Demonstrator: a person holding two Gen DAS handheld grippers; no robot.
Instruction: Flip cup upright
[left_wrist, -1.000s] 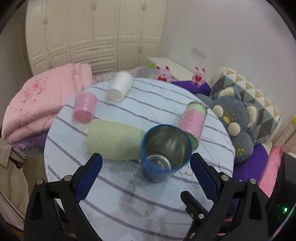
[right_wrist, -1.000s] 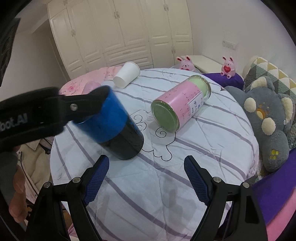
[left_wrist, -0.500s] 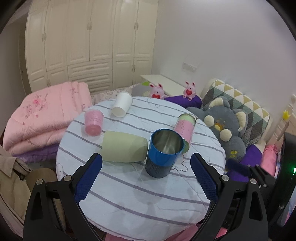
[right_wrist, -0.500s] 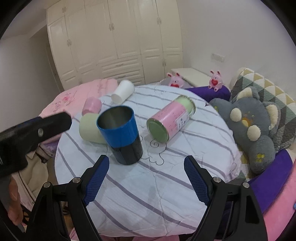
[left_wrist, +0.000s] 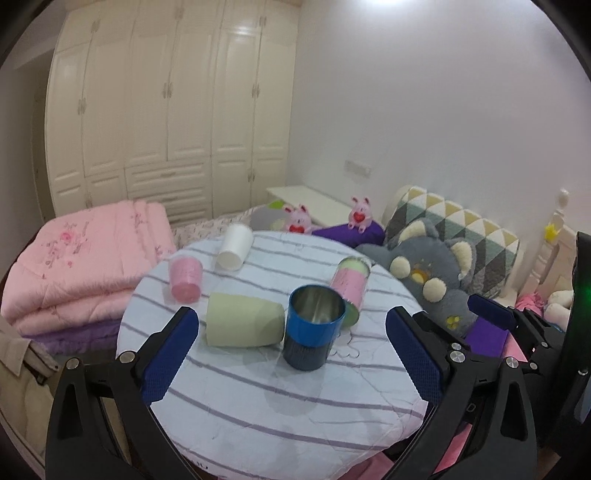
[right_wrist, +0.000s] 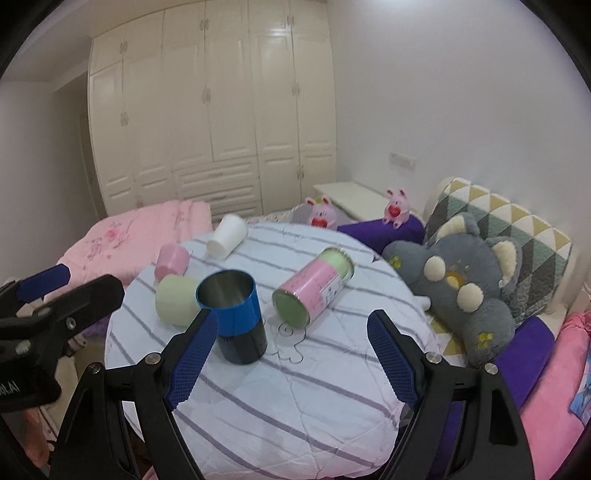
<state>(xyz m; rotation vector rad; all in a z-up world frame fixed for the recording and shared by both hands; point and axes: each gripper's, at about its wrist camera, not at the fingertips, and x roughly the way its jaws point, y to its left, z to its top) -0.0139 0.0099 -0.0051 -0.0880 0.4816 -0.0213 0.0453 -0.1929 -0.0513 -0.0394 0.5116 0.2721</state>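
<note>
A blue and black metal cup stands upright, mouth up, on the round striped table; it also shows in the right wrist view. My left gripper is open and empty, drawn back near the table's front edge. My right gripper is open and empty, also well back from the cup. The left gripper's body shows at the left of the right wrist view.
A pale green cup, a pink cup, a white cup and a pink-green tin lie on their sides on the table. A grey plush bear, pillows and a folded pink quilt surround it.
Both grippers have pulled back and up from the table, so the table looks smaller. The blue cup, held tilted by the left gripper one second ago, now stands upright and free.
</note>
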